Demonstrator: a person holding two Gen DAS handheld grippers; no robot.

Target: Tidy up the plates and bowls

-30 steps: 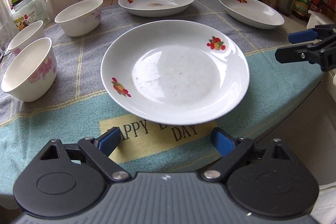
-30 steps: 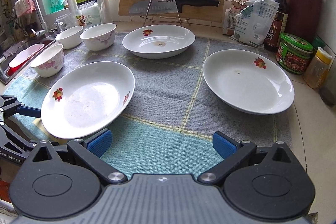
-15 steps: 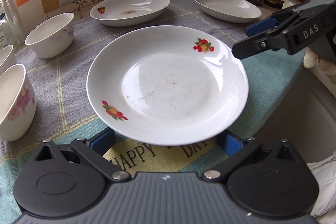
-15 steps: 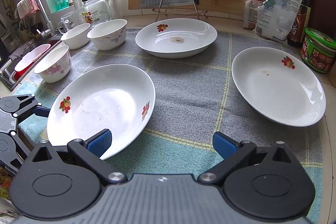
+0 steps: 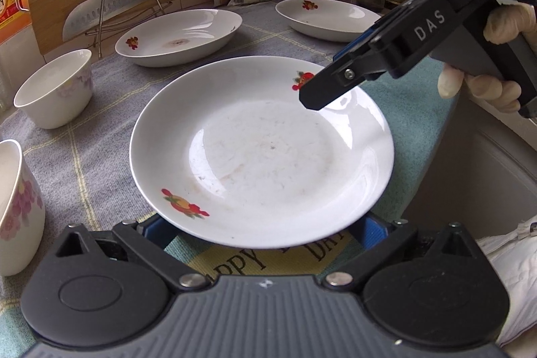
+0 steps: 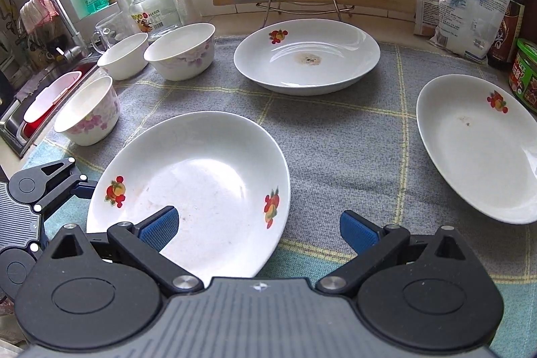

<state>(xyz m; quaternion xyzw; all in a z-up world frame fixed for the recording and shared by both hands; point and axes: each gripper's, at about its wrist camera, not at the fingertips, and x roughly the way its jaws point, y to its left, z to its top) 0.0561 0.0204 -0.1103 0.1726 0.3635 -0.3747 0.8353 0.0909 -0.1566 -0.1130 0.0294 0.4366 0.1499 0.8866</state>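
**White porcelain crowded from two sides**

Near the cloth's [image 6: 335,136] front edge, the nearest plate [image 5: 261,150] is flanked by the left gripper [image 5: 265,232], its jaws spread wide and gripping nothing. The right gripper [image 6: 258,227], equally wide and empty, is poised over the rim. A knock could be dealt; glazed porcelain might be skidded off the counter's front edge.
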